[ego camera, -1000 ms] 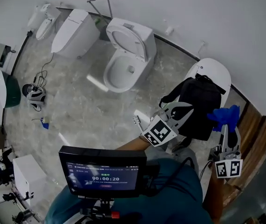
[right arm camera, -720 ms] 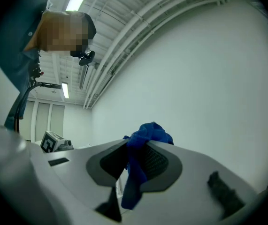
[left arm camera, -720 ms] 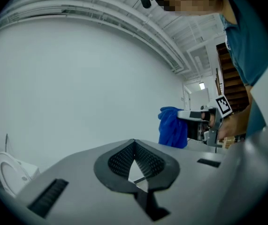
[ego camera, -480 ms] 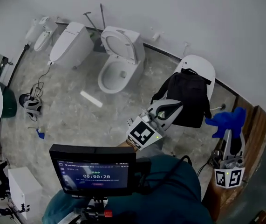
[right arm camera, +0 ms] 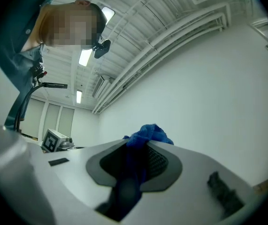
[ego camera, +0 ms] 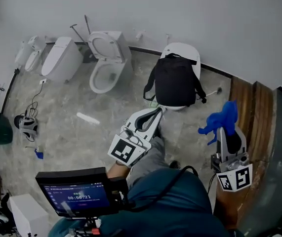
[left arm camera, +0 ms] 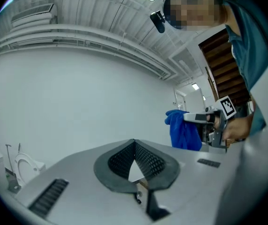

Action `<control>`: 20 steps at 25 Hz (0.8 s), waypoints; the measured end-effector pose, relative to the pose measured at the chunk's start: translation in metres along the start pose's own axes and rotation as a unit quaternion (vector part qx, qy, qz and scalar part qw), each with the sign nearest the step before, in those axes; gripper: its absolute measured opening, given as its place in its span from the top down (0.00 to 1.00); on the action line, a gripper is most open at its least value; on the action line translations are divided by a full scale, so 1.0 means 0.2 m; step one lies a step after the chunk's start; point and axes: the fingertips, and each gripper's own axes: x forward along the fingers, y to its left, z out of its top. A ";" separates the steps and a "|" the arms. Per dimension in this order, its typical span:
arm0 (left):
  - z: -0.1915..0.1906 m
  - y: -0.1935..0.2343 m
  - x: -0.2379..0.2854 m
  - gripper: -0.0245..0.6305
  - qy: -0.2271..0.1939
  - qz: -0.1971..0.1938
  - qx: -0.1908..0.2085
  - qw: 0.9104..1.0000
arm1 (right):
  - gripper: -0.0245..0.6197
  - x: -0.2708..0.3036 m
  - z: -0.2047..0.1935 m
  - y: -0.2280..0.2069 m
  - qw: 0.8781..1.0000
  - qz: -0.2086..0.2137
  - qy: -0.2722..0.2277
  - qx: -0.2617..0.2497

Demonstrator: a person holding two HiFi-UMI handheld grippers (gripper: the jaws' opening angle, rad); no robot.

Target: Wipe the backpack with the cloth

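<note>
Backpack (ego camera: 174,80): black, resting on the closed toilet (ego camera: 180,48) at the floor's far edge, by the wall.
Right gripper (ego camera: 225,132): fingers grasping the blue cloth (ego camera: 223,118).
Left gripper (ego camera: 158,110): fingers clenched, nothing between them.
Change: both grippers stand farther from the backpack than a second ago. The cloth, then just beside it, is now well apart.
Consequence: no wiping contact. The cloth probably needs bringing back onto the backpack.
</note>
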 end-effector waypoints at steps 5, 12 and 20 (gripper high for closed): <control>0.12 -0.14 -0.33 0.96 -0.002 0.016 0.001 1.000 | 0.85 -0.18 0.05 0.26 1.000 0.023 0.017 0.009; 0.18 -0.14 -0.78 0.96 -0.003 0.035 -0.005 0.999 | 0.85 -0.29 0.05 0.64 0.999 0.026 0.032 0.029; 0.17 -0.25 -1.34 0.96 -0.011 -0.029 -0.004 1.000 | 0.85 -0.55 0.07 1.16 0.999 -0.037 0.009 0.015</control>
